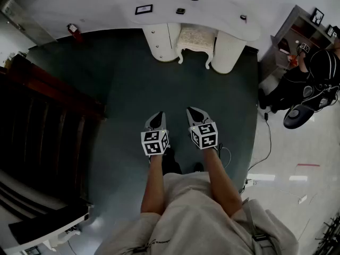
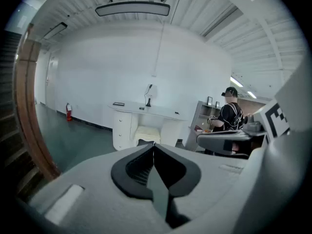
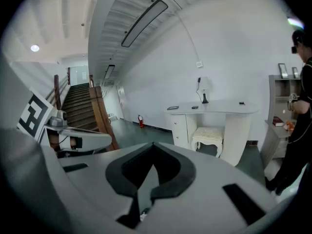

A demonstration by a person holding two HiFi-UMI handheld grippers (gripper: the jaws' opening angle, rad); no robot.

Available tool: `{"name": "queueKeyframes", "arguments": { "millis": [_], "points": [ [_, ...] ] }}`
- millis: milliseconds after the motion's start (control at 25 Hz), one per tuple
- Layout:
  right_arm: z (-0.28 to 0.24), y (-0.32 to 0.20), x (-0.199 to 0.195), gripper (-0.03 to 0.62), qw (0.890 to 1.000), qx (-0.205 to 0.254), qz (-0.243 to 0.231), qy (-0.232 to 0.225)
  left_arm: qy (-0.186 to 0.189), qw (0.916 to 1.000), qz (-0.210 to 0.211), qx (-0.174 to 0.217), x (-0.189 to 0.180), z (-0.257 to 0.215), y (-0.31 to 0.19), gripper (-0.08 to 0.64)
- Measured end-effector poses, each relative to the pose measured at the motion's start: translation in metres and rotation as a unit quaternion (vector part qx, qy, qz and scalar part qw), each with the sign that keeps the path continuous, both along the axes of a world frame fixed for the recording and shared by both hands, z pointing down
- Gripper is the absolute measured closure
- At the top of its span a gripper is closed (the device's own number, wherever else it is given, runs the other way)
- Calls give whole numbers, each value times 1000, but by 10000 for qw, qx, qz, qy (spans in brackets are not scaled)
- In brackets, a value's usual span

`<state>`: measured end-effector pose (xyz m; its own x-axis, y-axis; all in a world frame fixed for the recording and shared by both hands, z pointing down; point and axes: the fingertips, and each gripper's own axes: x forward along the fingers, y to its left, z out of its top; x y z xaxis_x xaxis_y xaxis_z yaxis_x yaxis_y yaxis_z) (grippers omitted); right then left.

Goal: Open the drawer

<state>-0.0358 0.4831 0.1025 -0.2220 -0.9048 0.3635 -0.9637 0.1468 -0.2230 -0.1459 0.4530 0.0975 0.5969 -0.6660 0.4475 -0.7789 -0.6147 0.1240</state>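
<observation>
A white dressing table [image 1: 212, 7] stands against the far wall across the dark floor. Its left pedestal [image 1: 159, 40] carries small drawers with dark knobs, all closed. My left gripper [image 1: 159, 115] and right gripper [image 1: 192, 110] are held side by side in mid-air, far short of the table, both pointing at it. Each has its jaws shut with nothing between them. The left gripper view shows the shut left gripper [image 2: 154, 145] with the drawer pedestal [image 2: 120, 128] far beyond. In the right gripper view the shut right gripper [image 3: 153, 145] faces the drawer pedestal [image 3: 181, 129].
A cushioned white stool [image 1: 197, 39] sits under the table. A dark wooden staircase [image 1: 42, 126] fills the left side. A person in black [image 1: 313, 84] stands by a shelf unit [image 1: 297, 31] at the right. A red fire extinguisher [image 1: 73, 31] stands at the far wall.
</observation>
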Motion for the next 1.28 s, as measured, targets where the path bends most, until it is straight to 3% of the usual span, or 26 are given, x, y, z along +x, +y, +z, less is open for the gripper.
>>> {"name": "queueKeyframes", "arguments": {
  "millis": [160, 360, 560, 720, 880, 1080, 1200, 1280],
  "points": [
    [4, -60, 4, 577, 9997, -206, 124, -5, 168, 9998, 119, -31, 10, -10, -80, 549],
    [13, -133, -8, 577, 9970, -559, 236, 471, 332, 9989, 266, -195, 10, -14, -170, 549],
    [9, -181, -8, 577, 9964, -558, 537, 345, 436, 9976, 354, -409, 8, -7, -213, 549],
    [4, -212, -26, 577, 9965, -446, 660, 265, 531, 9975, 237, -391, -16, -8, -242, 549],
    [12, -234, -27, 577, 9967, -458, 673, 76, 585, 9974, 109, -408, -23, 4, -266, 549],
    [45, -277, 8, 577, 9969, -486, 548, -282, 318, 9986, 25, -411, 9, 34, -312, 549],
    [43, -302, 31, 575, 9954, -222, 484, -800, 159, 9991, 9, -405, 28, 34, -336, 549],
    [39, -318, 46, 575, 9952, -130, 334, -909, 163, 9990, -69, -400, 40, 31, -353, 549]
  ]
}}
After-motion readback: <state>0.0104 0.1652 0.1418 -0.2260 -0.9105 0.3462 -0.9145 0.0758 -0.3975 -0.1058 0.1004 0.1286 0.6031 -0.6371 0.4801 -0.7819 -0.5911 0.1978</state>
